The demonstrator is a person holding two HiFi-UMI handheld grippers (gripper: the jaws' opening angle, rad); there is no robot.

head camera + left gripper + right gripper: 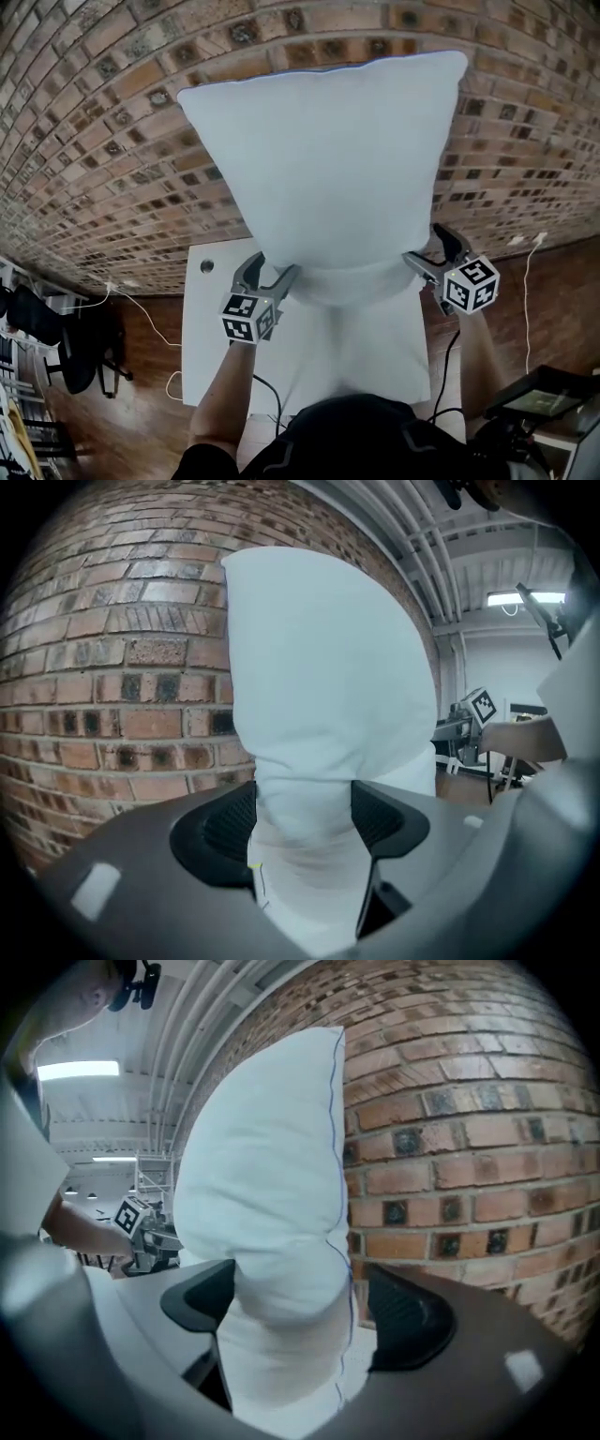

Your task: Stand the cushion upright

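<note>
Head view shows the white cushion already up on its lower edge at the far side of the white table. Its broad face looks towards us and its back is against the brick wall. We cannot tell whether it leans there by itself or only with our help.

The left gripper has the cushion's lower left corner between its fingers. In the left gripper view the fabric is gathered into a narrow neck that touches both pads, so we read that side as still pinching. The right gripper is at the lower right corner. In the right gripper view its fingers stand spread: the cushion lies against one pad, and a gap shows between the piped seam and the other.

We judge the standing-up itself nearly done. What is left is to let go on the left, draw both grippers back, and see that the cushion stays up.

Nothing else is on the table. Cables trail over the wooden floor, and a black chair stands well off to the left. Nothing blocks us; a snagged corner on the way out is the likely risk.
</note>
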